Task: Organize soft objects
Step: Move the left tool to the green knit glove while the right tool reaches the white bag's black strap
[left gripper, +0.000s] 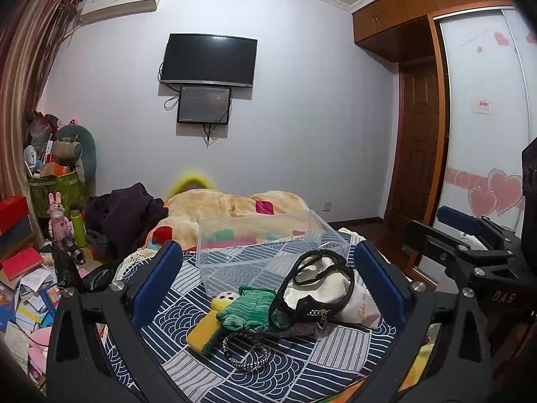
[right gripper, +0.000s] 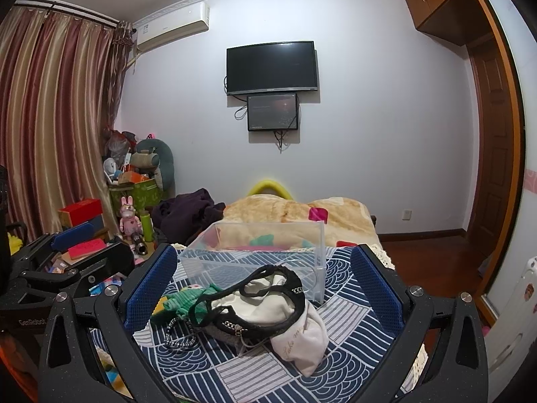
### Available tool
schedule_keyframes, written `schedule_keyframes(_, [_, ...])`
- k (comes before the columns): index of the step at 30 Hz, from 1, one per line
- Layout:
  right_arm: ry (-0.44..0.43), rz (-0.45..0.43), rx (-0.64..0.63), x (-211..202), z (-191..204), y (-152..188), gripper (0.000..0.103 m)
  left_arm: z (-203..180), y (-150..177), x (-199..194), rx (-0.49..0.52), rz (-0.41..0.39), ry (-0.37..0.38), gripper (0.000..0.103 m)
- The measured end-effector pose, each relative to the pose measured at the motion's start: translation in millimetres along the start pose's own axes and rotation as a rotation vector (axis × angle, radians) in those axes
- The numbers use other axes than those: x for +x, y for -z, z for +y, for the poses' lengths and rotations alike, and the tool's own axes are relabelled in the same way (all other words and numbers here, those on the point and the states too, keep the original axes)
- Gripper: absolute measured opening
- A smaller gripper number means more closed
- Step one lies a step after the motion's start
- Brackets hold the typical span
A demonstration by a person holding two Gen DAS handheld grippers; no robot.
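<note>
A clear plastic box [left gripper: 268, 245] [right gripper: 261, 255] stands empty on the blue patterned bed cover. In front of it lies a small pile: a white drawstring bag [left gripper: 352, 297] [right gripper: 302, 336] with black trim, a green knitted toy [left gripper: 250, 307] [right gripper: 188, 299], a yellow-green sponge [left gripper: 201, 332] and a black-and-white braided cord [left gripper: 246, 349] [right gripper: 179, 334]. My left gripper [left gripper: 266, 268] is open above the pile, touching nothing. My right gripper [right gripper: 265, 275] is open and empty too, with the pile between its fingers. The right gripper also shows at the right edge of the left wrist view [left gripper: 470, 235].
A beige blanket [left gripper: 235, 208] and a dark garment [left gripper: 127, 215] lie beyond the box. Books, boxes and toys [left gripper: 30, 268] clutter the floor at the left. A wardrobe [left gripper: 483, 127] and door stand at the right.
</note>
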State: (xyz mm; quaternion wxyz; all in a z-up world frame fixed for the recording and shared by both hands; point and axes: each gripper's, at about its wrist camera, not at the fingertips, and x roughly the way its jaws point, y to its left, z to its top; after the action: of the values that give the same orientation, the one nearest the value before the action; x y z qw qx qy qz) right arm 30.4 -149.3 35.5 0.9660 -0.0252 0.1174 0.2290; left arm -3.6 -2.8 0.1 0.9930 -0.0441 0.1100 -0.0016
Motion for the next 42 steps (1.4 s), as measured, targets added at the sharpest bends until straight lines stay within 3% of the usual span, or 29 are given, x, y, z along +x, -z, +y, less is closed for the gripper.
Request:
schedule_keyframes(21, [-0.017,0.041,0.002,16.7,-9.0,8.1,0.103,3.1,0.8,3.5,-0.003,0.004,0.007,0.103])
schedule_keyframes(25, [-0.032,0.073,0.020,26.3,-14.6,15.0,0.103,11.4,5.8,13.9,-0.006,0.024,-0.035,0.103])
schedule_keyframes(28, [-0.046,0.120,0.034,38.2,-18.9,22.4,0.097,19.2,12.9,25.6,-0.009,0.058,-0.057,0.099])
schedule_keyframes(30, [-0.049,0.150,0.035,46.1,-20.6,27.2,0.090,24.1,17.7,34.3,-0.010,0.086,-0.059,0.087])
schedule_keyframes(33, [-0.045,0.196,0.042,59.5,-24.0,35.6,0.083,30.1,25.9,51.3,-0.016,0.136,-0.065,0.082])
schedule_keyframes(40, [-0.033,0.309,0.051,91.3,-36.3,52.8,0.056,38.0,47.2,91.3,-0.040,0.271,0.012,0.064])
schedule_keyframes(42, [-0.034,0.328,0.060,98.6,-39.4,54.8,0.054,35.7,49.5,98.3,-0.034,0.289,0.033,0.058])
